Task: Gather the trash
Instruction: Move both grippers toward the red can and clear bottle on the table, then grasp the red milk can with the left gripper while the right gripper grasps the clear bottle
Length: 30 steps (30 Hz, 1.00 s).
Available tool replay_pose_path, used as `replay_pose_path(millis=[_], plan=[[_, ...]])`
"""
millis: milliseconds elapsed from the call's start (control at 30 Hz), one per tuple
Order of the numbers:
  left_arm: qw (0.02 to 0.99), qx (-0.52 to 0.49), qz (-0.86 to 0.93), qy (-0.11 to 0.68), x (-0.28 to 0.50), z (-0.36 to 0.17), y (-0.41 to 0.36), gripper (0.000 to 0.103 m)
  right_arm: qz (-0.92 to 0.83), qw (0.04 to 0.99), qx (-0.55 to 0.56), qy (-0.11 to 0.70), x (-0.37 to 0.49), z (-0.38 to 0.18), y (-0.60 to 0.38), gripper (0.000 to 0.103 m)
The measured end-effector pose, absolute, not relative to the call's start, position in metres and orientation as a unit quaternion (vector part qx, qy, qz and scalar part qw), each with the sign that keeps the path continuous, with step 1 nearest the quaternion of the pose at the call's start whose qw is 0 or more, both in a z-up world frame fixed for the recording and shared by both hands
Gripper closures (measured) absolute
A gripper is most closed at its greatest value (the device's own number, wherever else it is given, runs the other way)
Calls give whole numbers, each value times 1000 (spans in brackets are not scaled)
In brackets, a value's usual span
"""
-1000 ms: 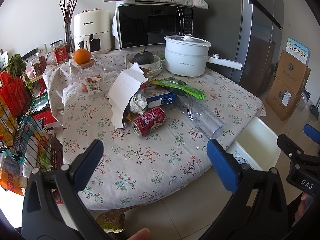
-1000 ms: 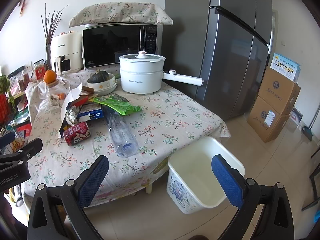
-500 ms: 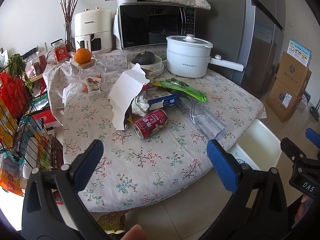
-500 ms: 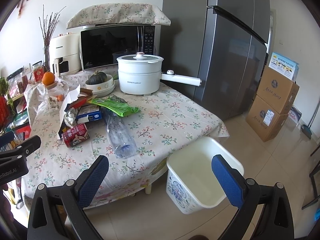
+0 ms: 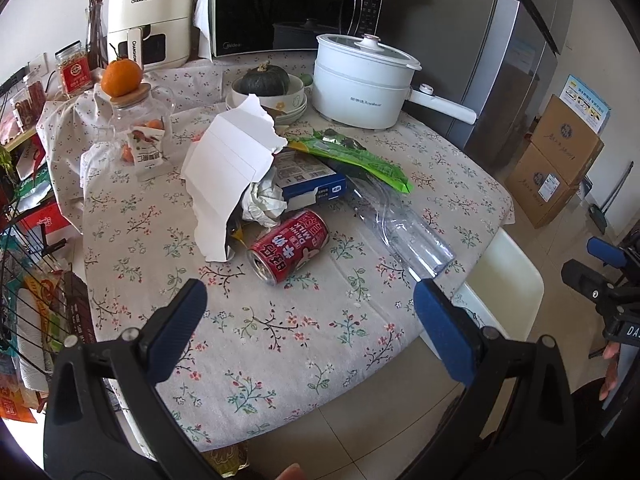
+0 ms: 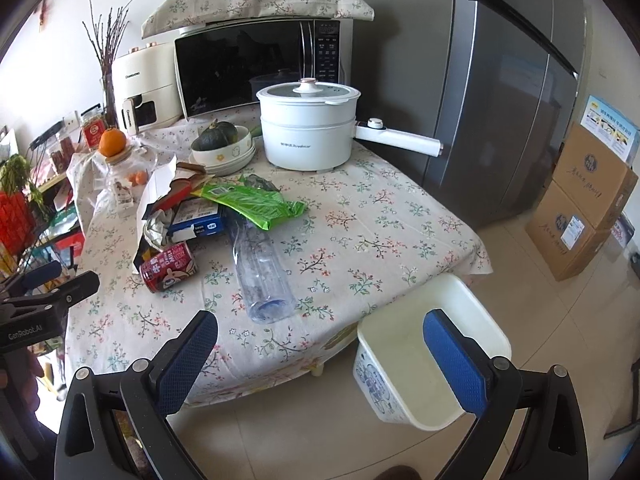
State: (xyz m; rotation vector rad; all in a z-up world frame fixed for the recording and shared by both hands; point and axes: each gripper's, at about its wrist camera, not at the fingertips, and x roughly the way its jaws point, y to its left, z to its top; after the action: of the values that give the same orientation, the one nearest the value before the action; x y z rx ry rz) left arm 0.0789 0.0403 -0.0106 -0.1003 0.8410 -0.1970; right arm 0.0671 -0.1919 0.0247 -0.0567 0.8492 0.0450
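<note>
A pile of trash lies on the floral tablecloth: a red drink can on its side, a clear plastic bottle, a green wrapper, a blue box, crumpled paper and a torn white paper bag. My left gripper hangs open over the table's near edge, just short of the can. My right gripper is open, in front of the table between the bottle and the white bin on the floor.
A white electric pot, a bowl with a squash, a microwave, an air fryer and a jar topped with an orange stand at the back. A wire rack is left, a fridge and cardboard boxes right.
My left gripper has moved forward toward the table, so the can and pile look closer. The right gripper has edged in slightly. Both stay open.
</note>
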Motion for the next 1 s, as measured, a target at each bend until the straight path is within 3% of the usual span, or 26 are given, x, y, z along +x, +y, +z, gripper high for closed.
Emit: replay_pose_path(millis=[200, 367, 633, 1000], plan=[[870, -25, -146, 471, 119, -43, 45, 10, 94, 876, -8, 473, 119, 8, -187, 0], [851, 0, -175, 494, 146, -66, 42, 24, 123, 856, 15, 502, 152, -22, -182, 0], [832, 65, -190, 517, 179, -90, 35, 24, 139, 818, 41, 557, 207, -64, -176, 0], [823, 63, -197, 529, 200, -101, 31, 24, 134, 788, 42, 599, 243, -108, -155, 6]])
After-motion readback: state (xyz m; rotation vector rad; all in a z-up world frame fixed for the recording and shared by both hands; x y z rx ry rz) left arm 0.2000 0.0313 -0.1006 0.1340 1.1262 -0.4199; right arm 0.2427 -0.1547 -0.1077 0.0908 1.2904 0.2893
